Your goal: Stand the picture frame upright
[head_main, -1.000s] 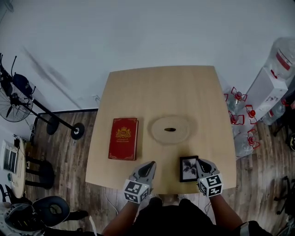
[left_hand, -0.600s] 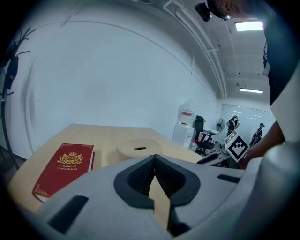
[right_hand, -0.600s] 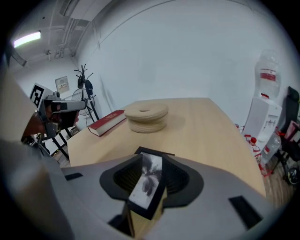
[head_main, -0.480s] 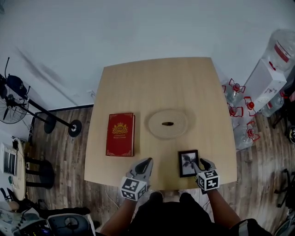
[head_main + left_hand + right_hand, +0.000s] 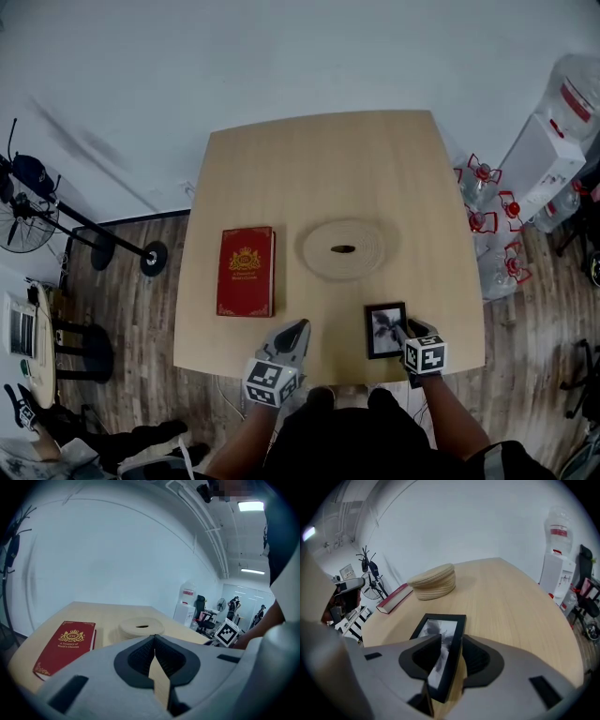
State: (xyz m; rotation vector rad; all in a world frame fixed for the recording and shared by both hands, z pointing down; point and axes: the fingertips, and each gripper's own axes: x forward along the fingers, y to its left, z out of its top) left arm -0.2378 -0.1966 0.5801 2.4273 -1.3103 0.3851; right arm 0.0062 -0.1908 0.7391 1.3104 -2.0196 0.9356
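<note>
**Right gripper** (image 5: 450, 654): fingers (image 5: 425, 654) released and spread wide, having just been opening. The right-hand edge of the black rectangular picture frame (image 5: 440, 637) sits between them at its near corner. A strip of bare wood shows between that edge and the right-hand finger, so no pad presses on it.

**Left gripper** (image 5: 153, 639): fingers (image 5: 138, 660) clenched tip to tip with nothing between them. It is held over the front edge of the tabletop, well left of the frame.

**Picture frame**: lies flat, glass up, with a grey plant picture. It is near the front right corner of the pale wooden tabletop (image 5: 319, 169).

**Round pale coiled mat** (image 5: 344, 249): has a dark slot at its centre. It sits mid-tabletop, just beyond the frame.

**Red hardcover book with a gold crest** (image 5: 247, 272): lies flat, left of the mat and apart from it.

**Room**:
- White wall behind and dark wood-plank floor (image 5: 131, 309).
- Black pedestal fan (image 5: 21, 225) at the left.
- White water dispenser (image 5: 548, 173) at the right, with a bottle on top.
- Clear water bottles with red handles (image 5: 487, 222) at the dispenser's foot.

**Changes from a second ago**:
- The right fingers were closed then and the gripper stood higher beside the frame's right edge. Now it is lower, rolled, and open about that edge.
- Frame, book and mat keep their places, and the frame is still flat.
- The left gripper is unchanged.
</note>
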